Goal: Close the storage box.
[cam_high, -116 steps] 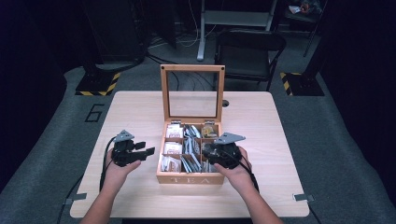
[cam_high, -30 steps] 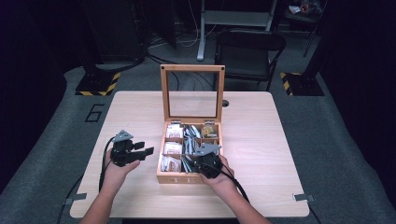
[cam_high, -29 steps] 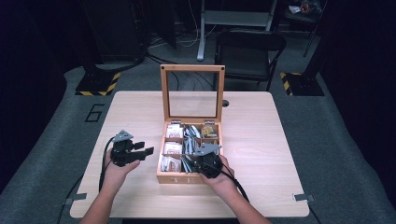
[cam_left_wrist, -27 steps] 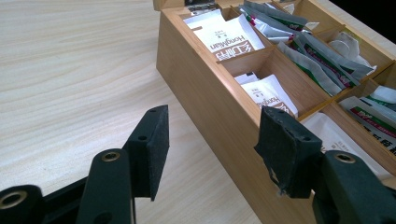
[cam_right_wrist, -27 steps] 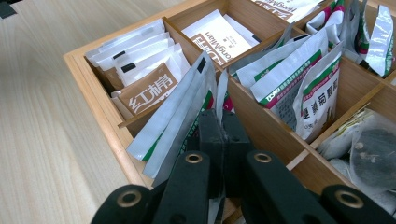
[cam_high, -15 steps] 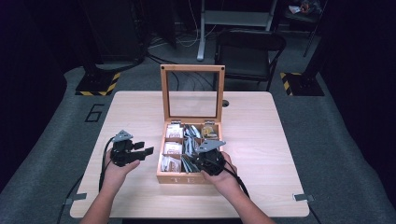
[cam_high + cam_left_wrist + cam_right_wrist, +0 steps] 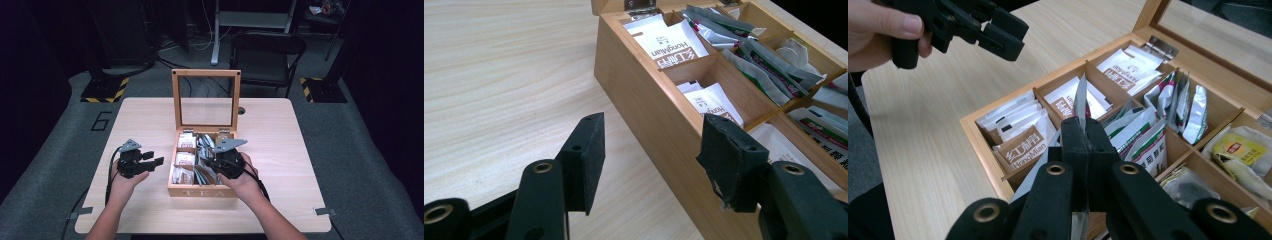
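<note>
A wooden tea box (image 7: 200,191) marked "TEA" stands open at the table's middle, its compartments holding several tea sachets. My right gripper (image 7: 212,162) hangs just above the middle compartments, shut on a thin silvery sachet (image 7: 1080,100) seen edge-on between the pads of the right gripper (image 7: 1082,125). More sachets, white "HongMian" ones (image 7: 1020,146) and green-printed ones (image 7: 1148,145), lie below. My left gripper (image 7: 154,160) rests left of the box, open and empty. In the left gripper view its jaws (image 7: 649,145) frame the box's side wall (image 7: 649,100). The left gripper (image 7: 998,32) also appears top left in the right gripper view.
The box's glass-paned lid (image 7: 206,100) stands upright at the back. Bare light wood table (image 7: 280,130) surrounds the box. A black chair (image 7: 267,55) stands beyond the far edge, on a grey floor marked with a 6 (image 7: 101,121).
My right gripper moved from the box's right side to over its middle and has risen a little with the sachet pinched in it. The left gripper has stayed put.
</note>
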The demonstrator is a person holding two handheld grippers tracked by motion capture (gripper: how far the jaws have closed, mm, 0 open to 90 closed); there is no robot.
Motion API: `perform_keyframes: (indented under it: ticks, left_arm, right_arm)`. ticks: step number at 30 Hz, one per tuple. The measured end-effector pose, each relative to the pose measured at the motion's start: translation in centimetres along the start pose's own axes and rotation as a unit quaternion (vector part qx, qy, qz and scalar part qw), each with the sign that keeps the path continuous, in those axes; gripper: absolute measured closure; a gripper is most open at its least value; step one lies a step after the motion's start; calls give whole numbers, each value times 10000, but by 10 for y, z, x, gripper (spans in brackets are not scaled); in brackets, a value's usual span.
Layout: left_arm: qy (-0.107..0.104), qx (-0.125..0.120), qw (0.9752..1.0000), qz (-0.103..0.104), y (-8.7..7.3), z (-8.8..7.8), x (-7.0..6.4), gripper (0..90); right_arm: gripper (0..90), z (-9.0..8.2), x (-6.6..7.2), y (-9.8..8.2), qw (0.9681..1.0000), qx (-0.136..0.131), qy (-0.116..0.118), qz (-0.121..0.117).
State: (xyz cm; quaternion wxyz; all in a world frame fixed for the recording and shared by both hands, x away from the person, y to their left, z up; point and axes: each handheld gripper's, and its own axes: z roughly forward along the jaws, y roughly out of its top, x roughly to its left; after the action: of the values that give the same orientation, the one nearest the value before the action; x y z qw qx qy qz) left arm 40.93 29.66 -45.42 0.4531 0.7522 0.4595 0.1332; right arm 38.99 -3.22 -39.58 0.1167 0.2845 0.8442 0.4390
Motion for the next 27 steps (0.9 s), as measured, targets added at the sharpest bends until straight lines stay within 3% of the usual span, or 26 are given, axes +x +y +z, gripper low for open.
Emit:
perform_keyframes:
  ticks: [11, 21, 27]
  left_arm:
    - [10, 3, 10000, -12, 0, 0, 1, 437]
    - [17, -31, 10000, -47, 0, -1, 2, 437]
    - [20, -26, 10000, -56, 0, -1, 3, 437]
  right_arm:
    - [900, -15, -8, 6, 9998, -109, -103, 94]
    - [900, -35, -29, 5, 9990, -196, -352, 201]
    - [900, -48, -45, -1, 9972, -243, -620, 342]
